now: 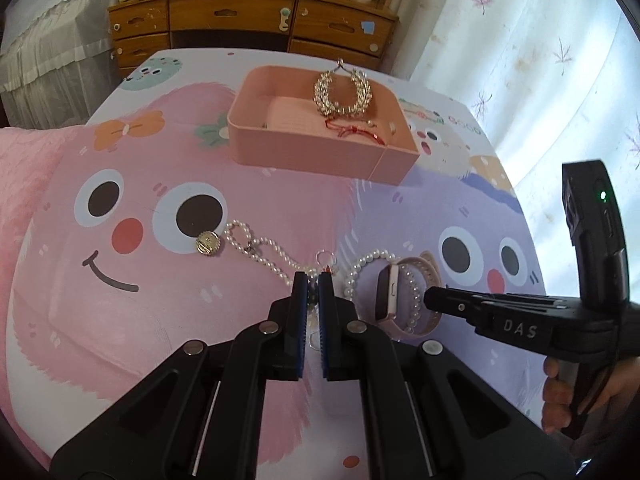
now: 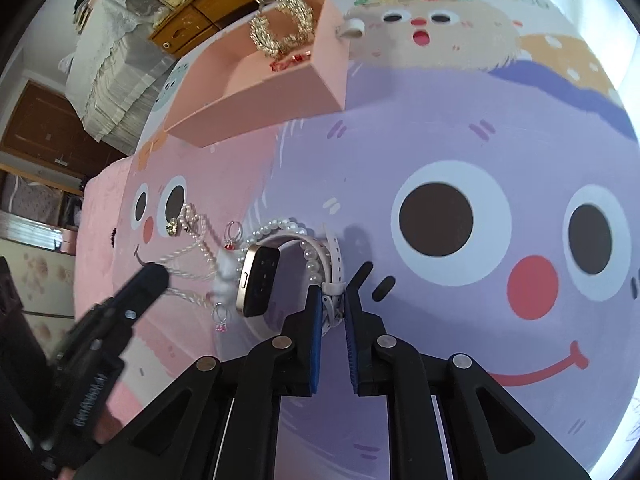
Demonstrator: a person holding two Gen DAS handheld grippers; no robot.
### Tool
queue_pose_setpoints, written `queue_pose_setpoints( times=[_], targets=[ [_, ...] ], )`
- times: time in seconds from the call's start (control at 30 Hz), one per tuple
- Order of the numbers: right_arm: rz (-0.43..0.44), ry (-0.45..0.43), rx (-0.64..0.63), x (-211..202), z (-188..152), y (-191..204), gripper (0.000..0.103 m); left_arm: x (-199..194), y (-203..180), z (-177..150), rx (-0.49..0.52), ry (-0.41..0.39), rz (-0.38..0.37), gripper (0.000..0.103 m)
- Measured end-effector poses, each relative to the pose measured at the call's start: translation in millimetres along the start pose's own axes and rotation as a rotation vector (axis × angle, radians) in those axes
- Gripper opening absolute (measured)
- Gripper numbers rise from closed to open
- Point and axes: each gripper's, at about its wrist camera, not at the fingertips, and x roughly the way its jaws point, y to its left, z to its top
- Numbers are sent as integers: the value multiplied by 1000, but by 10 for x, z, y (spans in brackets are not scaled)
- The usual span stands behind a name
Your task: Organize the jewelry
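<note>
From your left wrist view, the job looks partly done: the pink tray (image 1: 280,148) at the far side of the bench (image 1: 400,208) already holds one gold leaf tiara (image 1: 343,92) and one red cord bracelet (image 1: 354,130). Near you I count one gold brooch (image 1: 207,243), one long pearl necklace (image 1: 260,254), one pearl bracelet (image 1: 360,270), one pink watch (image 1: 404,294) and one small ring (image 1: 325,257) just past the tips. Your left gripper (image 1: 313,280) has its jaws nearly together over the necklace's end; I cannot tell whether they pinch it.

From your right wrist view, the right gripper (image 2: 333,300) has its jaws either side of the watch strap (image 2: 332,280), a small gap showing, so not yet clamped as I judge it. Here two small rings appear, one with a red stone (image 2: 232,236) and one with a pink stone (image 2: 221,318). The same two pieces lie in the tray; everything else is left to move.
</note>
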Motion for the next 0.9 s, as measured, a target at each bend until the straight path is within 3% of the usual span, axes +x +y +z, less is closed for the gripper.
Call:
queue_pose_setpoints(
  times=[0.4,0.9],
  targets=[
    [59,-176,-82,-537,77,278,10,-644,-16,348,36,-123,-46,3],
    [121,-347,-101,-1179,451,735,10,-1416,-164,1125,162,-291,-144,3]
  ],
)
